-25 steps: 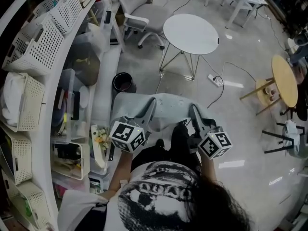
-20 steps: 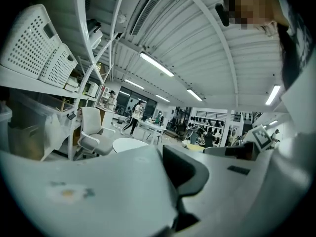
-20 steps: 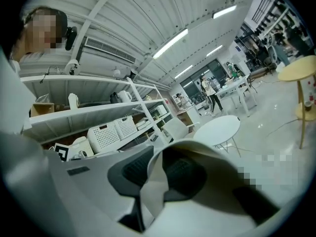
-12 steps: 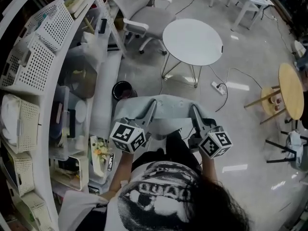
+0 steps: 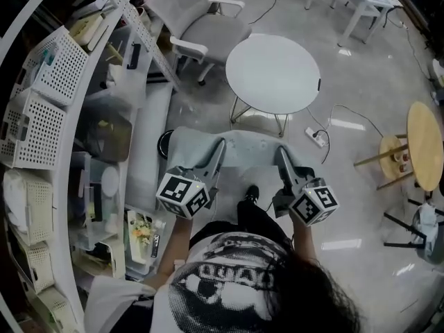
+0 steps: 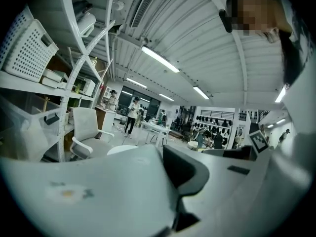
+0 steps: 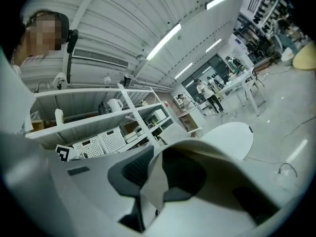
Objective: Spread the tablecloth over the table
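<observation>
Right now the tablecloth (image 5: 243, 150) is not on the table. It hangs in front of the person's body as a pale grey band stretched between the two grippers, with the round white table (image 5: 274, 68) ahead of it and apart from it. The left gripper (image 5: 220, 145) has its jaws nearly together on the cloth's left edge; in the left gripper view the fabric lies over one jaw and runs out sideways. The right gripper (image 5: 281, 153) pinches a fold of the right edge, which stands up between its pads in the right gripper view. Both point roughly level, toward the table.

The step in hand, as I judge it, is bringing the cloth up to the table before laying it over. Done well, that means firm grips and hands set well apart, so the band is taut rather than sagging in the middle. It also means an approach square to the near rim, with the table's centre midway between the grippers. The held edge should ride above the tabletop so the cloth passes over the rim instead of catching on it.

There are a few things to mind on the floor and to the sides. A power strip (image 5: 316, 137) and its cable lie just beside the table's wire legs, on the right. The shelving (image 5: 41, 109) runs close along the left, and an office chair (image 5: 201, 23) stands beyond the table. Once over the top, I would lay the far side down first and draw the cloth back evenly, with both hands moving together.
</observation>
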Demonstrator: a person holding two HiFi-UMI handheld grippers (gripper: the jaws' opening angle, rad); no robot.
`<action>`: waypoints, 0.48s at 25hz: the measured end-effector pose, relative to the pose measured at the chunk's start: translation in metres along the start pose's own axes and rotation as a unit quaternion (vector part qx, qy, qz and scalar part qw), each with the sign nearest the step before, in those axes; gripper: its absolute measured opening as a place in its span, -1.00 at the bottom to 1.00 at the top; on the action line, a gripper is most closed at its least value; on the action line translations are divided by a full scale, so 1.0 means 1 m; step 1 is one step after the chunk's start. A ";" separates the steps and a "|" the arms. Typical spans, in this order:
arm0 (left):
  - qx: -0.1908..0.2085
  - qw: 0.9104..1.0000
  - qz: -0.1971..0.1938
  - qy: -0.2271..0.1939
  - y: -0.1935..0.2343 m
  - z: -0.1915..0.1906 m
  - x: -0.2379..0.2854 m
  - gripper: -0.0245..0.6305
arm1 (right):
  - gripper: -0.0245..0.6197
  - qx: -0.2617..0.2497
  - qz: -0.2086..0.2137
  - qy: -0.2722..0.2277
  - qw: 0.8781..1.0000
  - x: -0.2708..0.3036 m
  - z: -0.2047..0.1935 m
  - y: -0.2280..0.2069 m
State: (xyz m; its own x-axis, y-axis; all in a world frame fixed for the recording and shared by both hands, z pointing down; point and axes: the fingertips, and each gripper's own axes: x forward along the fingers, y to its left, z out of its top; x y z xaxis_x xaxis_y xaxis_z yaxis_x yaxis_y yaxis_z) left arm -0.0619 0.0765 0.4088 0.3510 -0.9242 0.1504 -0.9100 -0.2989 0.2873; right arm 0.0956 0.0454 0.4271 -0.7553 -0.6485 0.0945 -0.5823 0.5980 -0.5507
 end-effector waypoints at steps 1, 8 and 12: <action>0.000 1.000 0.000 0.000 -0.001 0.002 0.008 -0.75 | -0.75 0.002 0.001 -0.002 1.000 0.002 0.005 -0.007; 0.014 1.000 0.007 -0.001 -0.006 0.017 0.048 -0.75 | -0.75 0.002 0.020 -0.016 1.000 0.018 0.033 -0.037; 0.021 1.000 0.007 0.003 -0.011 0.021 0.063 -0.75 | -0.75 0.007 0.025 -0.023 0.999 0.021 0.042 -0.049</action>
State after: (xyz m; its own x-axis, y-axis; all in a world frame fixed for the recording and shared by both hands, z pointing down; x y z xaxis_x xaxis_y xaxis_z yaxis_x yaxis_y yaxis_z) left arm -0.0350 0.0165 0.3951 0.3387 -0.9272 0.1602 -0.9237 -0.2952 0.2443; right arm 0.1211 -0.0176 0.4210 -0.7678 -0.6401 0.0282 -0.5404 0.6232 -0.5653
